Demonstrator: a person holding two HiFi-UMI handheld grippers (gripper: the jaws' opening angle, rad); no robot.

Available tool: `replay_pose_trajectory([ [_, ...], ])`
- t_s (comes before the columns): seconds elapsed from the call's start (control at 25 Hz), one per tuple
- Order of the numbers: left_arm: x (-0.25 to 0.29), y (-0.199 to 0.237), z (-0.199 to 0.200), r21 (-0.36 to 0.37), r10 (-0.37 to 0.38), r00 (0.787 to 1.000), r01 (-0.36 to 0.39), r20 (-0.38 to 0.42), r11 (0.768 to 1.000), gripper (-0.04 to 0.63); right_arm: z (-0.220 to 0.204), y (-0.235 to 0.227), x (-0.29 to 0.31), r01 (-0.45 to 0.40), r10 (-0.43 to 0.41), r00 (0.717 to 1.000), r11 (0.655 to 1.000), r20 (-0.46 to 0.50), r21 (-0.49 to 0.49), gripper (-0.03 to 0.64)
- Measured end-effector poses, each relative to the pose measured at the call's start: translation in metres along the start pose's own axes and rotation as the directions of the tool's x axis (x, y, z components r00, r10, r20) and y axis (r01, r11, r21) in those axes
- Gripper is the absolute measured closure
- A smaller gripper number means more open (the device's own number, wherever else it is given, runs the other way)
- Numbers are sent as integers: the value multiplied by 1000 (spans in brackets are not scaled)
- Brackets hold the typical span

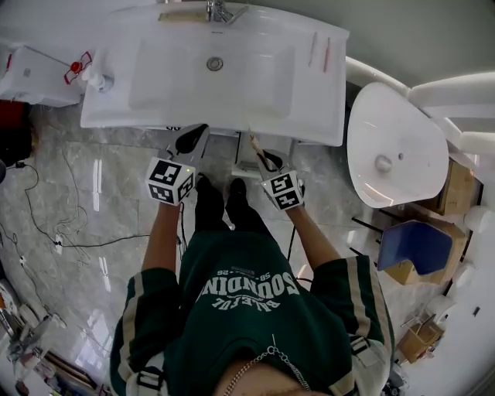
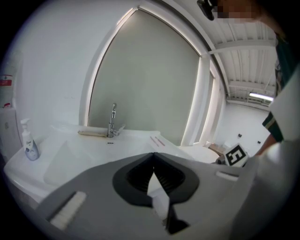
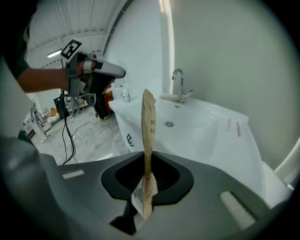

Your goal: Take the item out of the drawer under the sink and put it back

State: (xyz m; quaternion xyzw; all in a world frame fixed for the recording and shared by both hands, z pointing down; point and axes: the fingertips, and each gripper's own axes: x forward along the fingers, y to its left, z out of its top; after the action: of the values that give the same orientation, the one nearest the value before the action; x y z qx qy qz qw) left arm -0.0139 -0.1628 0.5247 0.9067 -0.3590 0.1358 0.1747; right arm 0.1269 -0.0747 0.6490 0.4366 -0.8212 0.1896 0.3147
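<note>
packet [image 3: 148,123]: thin brown paper, upright, just in front of the sink's [image 1: 329,100] front edge | right gripper [image 3: 148,157]: pinching the packet's lower end | left gripper [image 2: 153,155]: jaws pressed together, near the right one

Tight slot between the sink [image 1: 325,116] front rim and the person's legs [image 1: 210,213]; the rim overhangs the space below. Right side is crowded by a white oval fixture [image 1: 387,131] just beside the sink, cardboard boxes [image 1: 458,186] beyond. Left is open floor [image 1: 116,186] with loose cables [image 1: 93,246]; sink top mostly bare, soap bottle [image 2: 29,143] at left corner, faucet [image 1: 219,11] at back.
</note>
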Motion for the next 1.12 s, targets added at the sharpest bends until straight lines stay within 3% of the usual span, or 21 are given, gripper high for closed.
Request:
replay_pose_trajectory([
  [0.24,5,2,-15,-31,45,999,-45,6,999,546,-81,2,46,-82,71,978,996,-197,-44,572],
  [0.52,-10,13,-38,-75,119,993,-117,22,990,546,-148,-12,90,-115,67,924,988,-377,-107,572],
  [0.8,-30,29,-84,-140,201,980,-200,-9,970,546,-192,-29,121,-110,50,875,989,-482,-97,572],
  [1.12,-31,31,-134,-160,213,976,-219,-53,963,546,-230,-45,156,-61,-11,829,992,-559,-110,572],
])
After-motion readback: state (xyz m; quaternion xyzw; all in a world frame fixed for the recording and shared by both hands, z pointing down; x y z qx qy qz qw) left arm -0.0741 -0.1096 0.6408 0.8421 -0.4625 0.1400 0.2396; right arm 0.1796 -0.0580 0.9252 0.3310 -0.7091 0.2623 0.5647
